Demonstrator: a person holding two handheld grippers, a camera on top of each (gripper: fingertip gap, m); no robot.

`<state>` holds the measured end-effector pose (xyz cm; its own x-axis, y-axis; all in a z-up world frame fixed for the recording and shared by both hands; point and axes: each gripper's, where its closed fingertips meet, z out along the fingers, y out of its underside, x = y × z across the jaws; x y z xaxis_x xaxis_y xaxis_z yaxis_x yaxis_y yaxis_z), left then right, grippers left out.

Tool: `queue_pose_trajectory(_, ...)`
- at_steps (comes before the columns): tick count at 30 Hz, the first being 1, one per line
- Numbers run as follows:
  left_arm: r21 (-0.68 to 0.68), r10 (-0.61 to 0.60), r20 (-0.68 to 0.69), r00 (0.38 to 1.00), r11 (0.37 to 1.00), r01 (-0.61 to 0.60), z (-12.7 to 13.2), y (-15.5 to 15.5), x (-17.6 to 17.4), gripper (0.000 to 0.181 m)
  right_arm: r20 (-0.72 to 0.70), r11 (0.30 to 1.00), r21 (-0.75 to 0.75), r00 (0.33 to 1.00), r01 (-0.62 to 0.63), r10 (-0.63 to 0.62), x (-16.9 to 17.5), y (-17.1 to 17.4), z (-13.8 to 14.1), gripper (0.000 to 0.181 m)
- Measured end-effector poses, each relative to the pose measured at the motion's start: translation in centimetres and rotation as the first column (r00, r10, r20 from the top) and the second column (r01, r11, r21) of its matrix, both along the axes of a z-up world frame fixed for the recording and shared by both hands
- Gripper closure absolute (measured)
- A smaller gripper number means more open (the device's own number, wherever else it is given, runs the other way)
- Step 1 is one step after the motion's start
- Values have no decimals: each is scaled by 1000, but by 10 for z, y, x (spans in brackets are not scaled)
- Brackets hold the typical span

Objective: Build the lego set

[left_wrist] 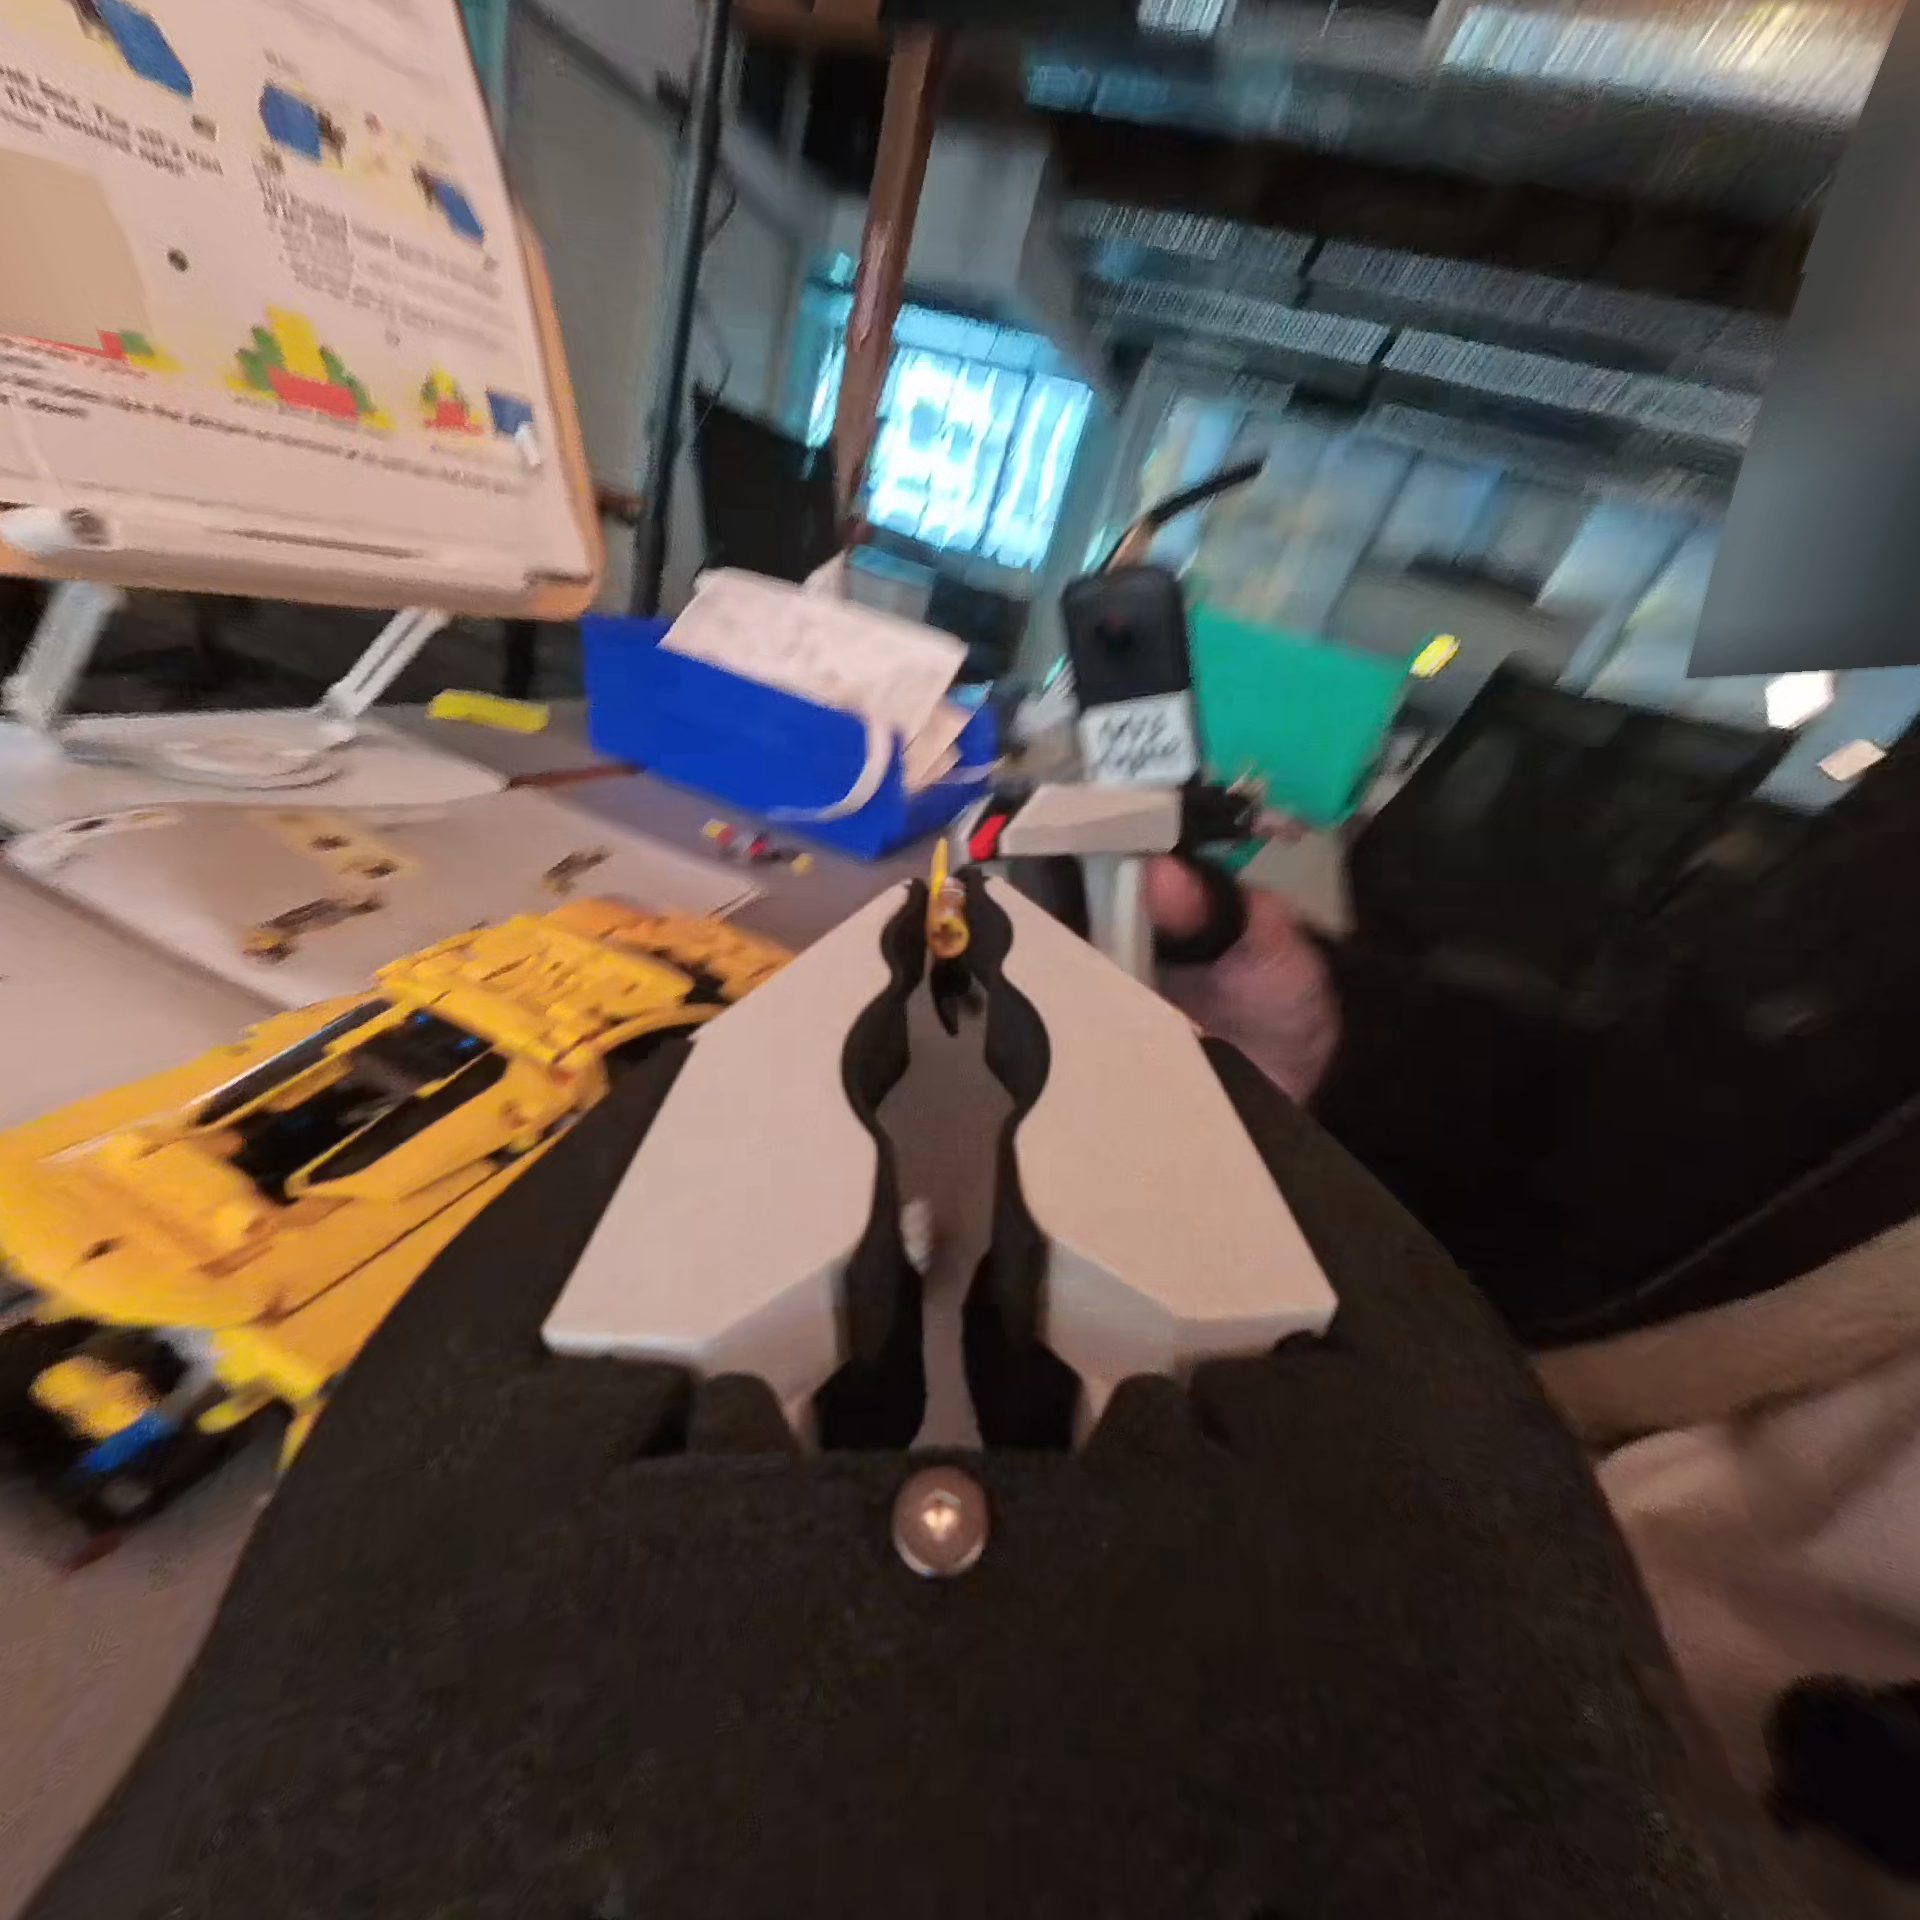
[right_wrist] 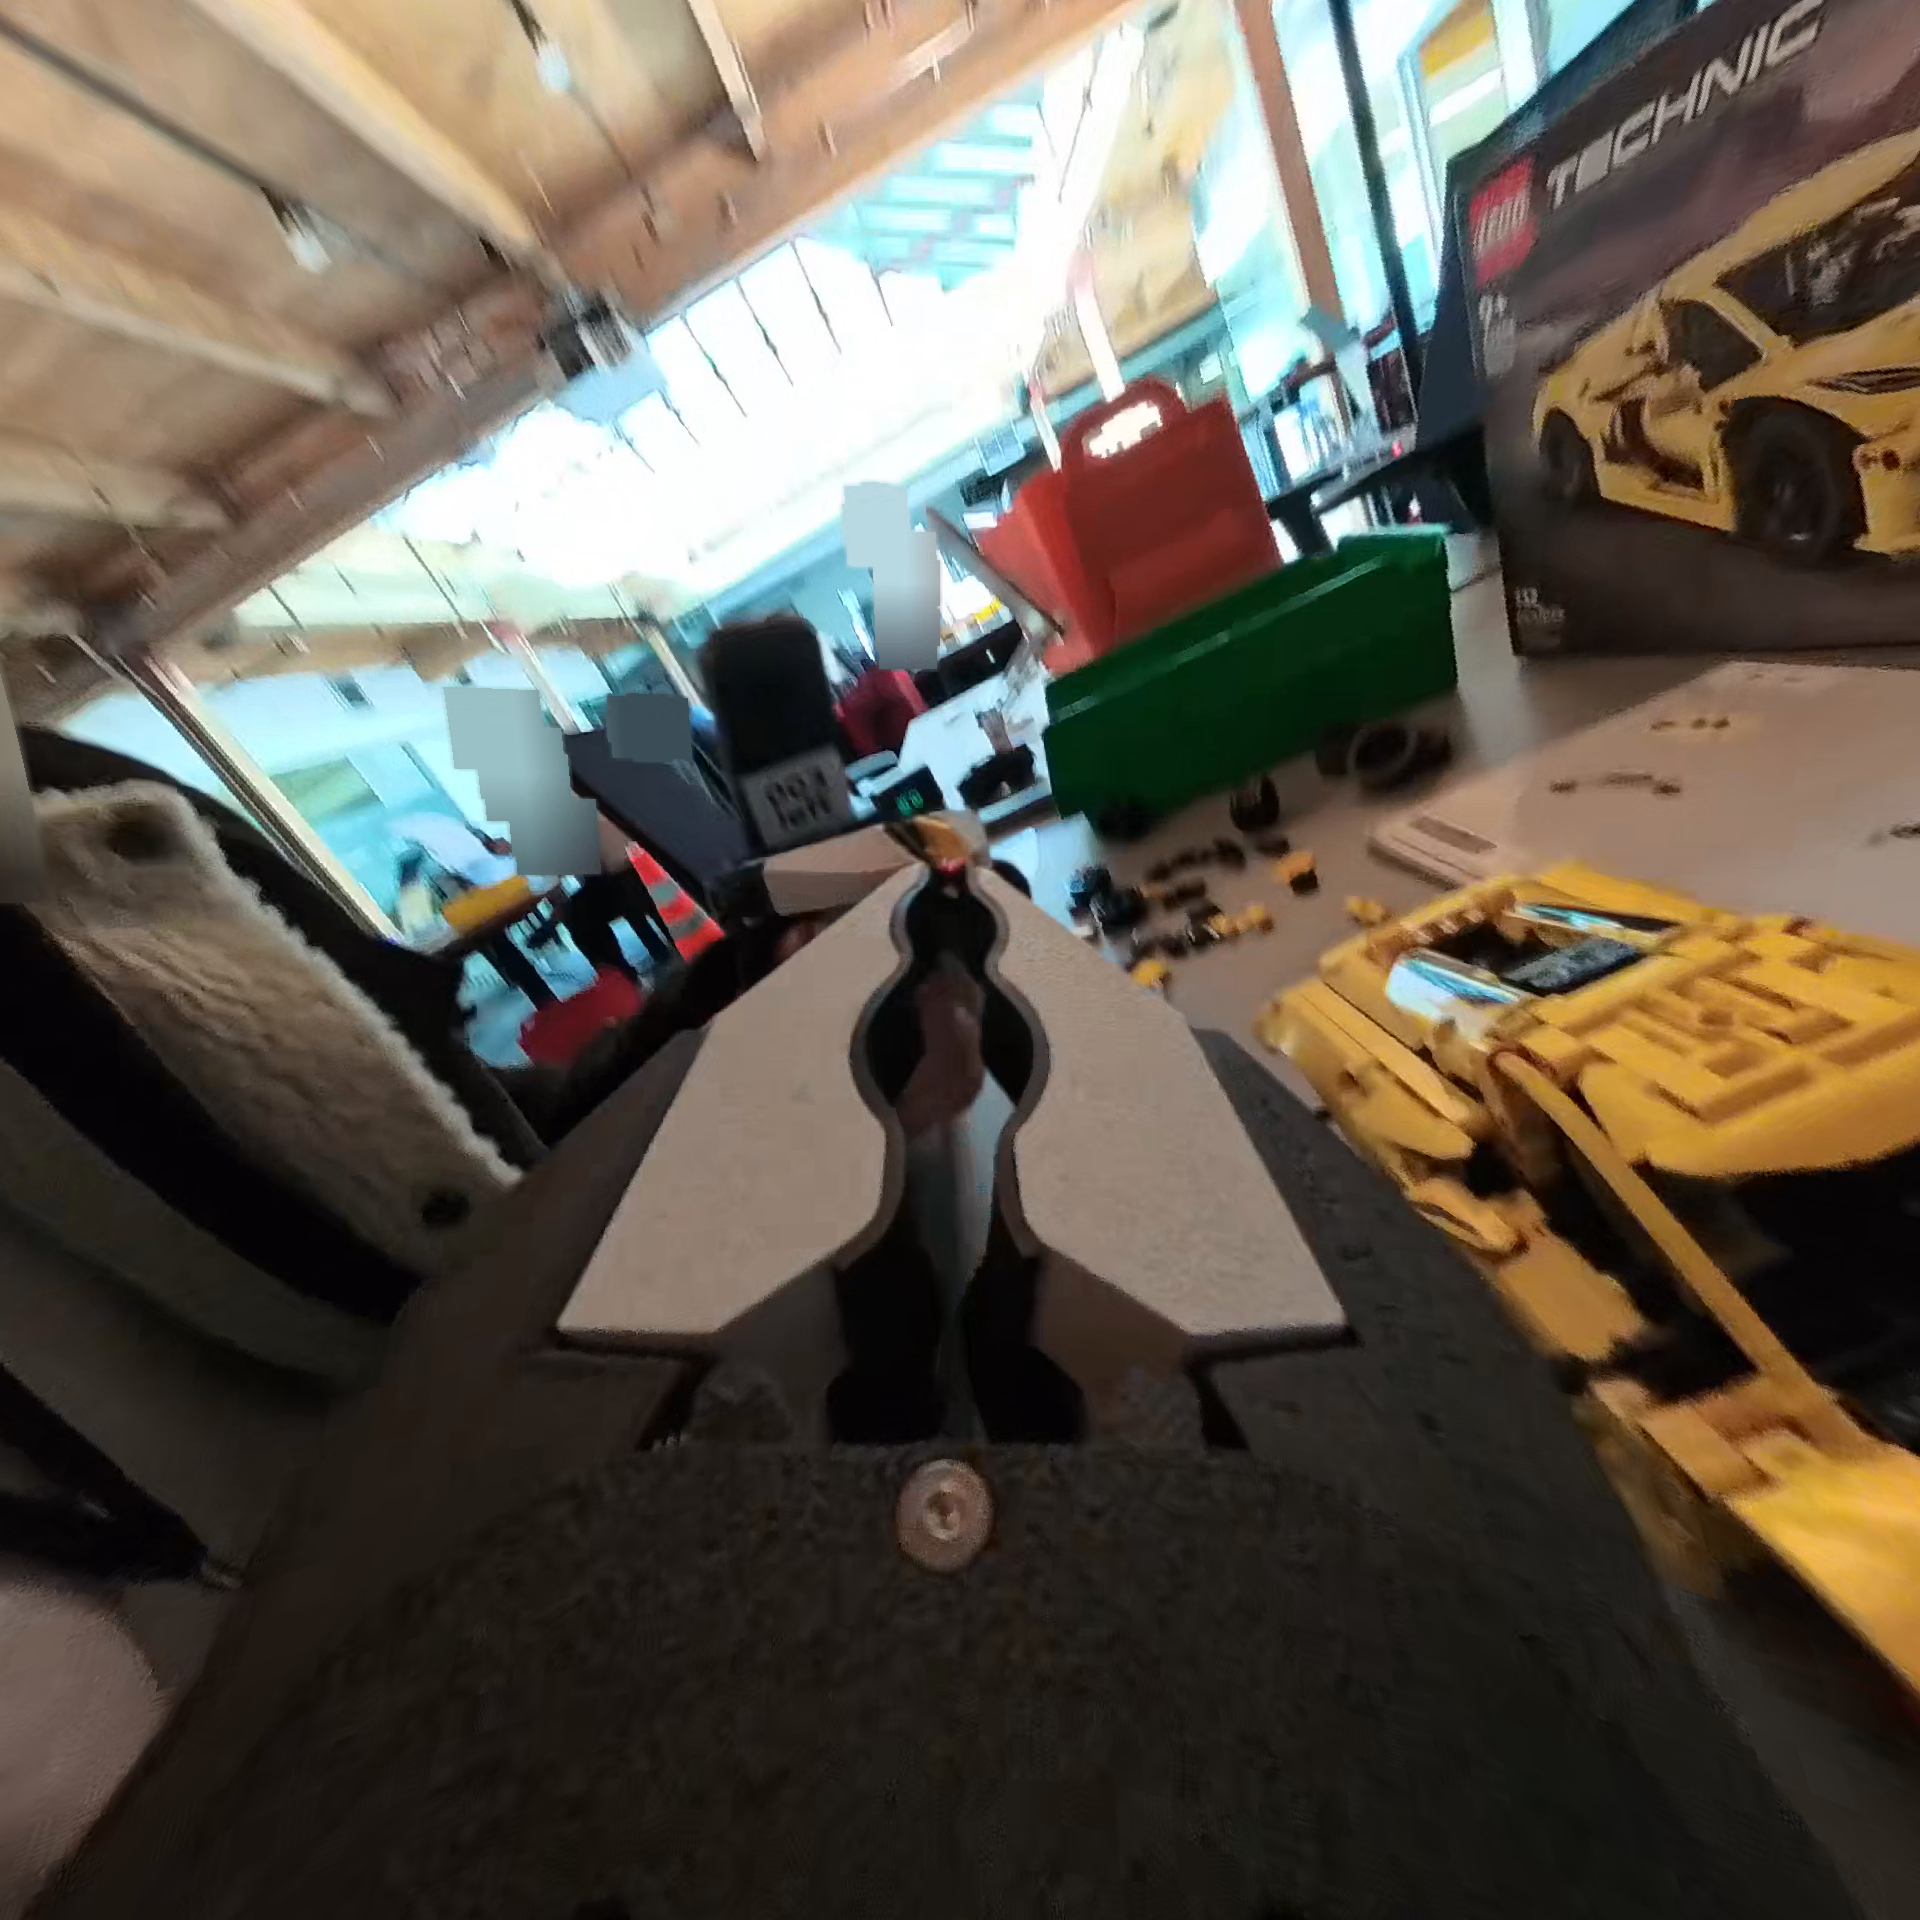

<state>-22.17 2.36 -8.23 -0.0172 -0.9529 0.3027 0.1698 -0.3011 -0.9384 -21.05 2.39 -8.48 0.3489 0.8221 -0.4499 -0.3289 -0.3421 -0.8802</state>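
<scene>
My left gripper (left_wrist: 943,902) is shut on a small yellow piece (left_wrist: 948,920) and holds it in the air above the table. My right gripper (left_wrist: 985,831) comes in from the right, held by a hand, and its tips meet that piece. In the right wrist view my right gripper (right_wrist: 943,873) is shut on a small red and black piece (right_wrist: 948,864), which touches the yellow piece (right_wrist: 933,833). The left gripper's finger (right_wrist: 831,878) shows just beyond. The partly built yellow car (left_wrist: 364,1091) lies on the table to the left, and it shows at the right in the right wrist view (right_wrist: 1558,1060).
An instruction board (left_wrist: 260,260) stands at the back left, with a blue bin (left_wrist: 748,738) of papers beside it. A green bin (right_wrist: 1247,675), a red bag (right_wrist: 1143,499), the set's box (right_wrist: 1714,343) and several loose pieces (right_wrist: 1195,904) lie beyond the car. Both grippers' tips are close together, under 4 cm apart.
</scene>
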Motion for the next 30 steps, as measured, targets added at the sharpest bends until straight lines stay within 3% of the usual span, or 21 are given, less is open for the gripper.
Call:
queue_pose_trajectory(3,-168,-95,172,981,978,125,15,-4,-5,175,-143,1000,5,990,-3,4,-8,-1,15,180)
queue_pose_trajectory(7,-257,-129,297,946,944,209,24,0,-12,175,-130,998,56,991,-1,8,-15,-5,20,180)
queue_pose_trajectory(21,-286,-195,280,940,918,275,17,-6,-7,175,-27,995,95,1000,11,-8,-16,-6,13,179)
queue_pose_trajectory(30,-429,-283,328,901,806,409,8,-6,-5,175,136,989,146,990,6,-26,-15,-7,4,180)
